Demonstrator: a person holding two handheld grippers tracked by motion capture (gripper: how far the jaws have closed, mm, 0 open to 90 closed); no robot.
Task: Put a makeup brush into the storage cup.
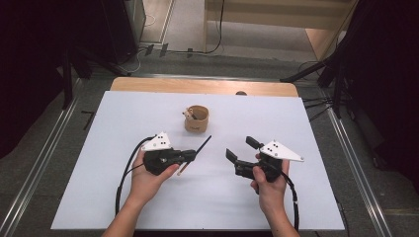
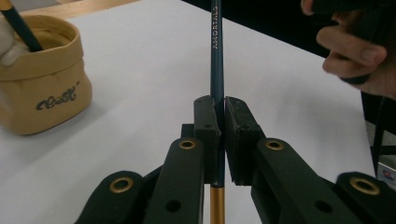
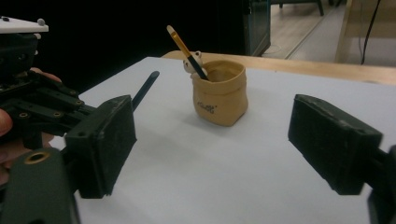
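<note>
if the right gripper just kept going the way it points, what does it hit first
Probably the tan pouch, which sits between the open jaws of the right gripper in its own view; only bare white table lies before it. Depth is hard to judge.

Glossy lacquered pencil (image 2: 217, 70) (matt paper pouch (image 2: 42, 79))

Left gripper (image 1: 195, 154) jaws clamped together; right gripper (image 1: 242, 148) jaws spread wide

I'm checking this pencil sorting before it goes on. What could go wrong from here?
The left tongs pinch the dark pencil near its gold end, so the long shaft may swivel. The tan pouch looks soft and already holds a pencil; a poke could tip it.
</note>
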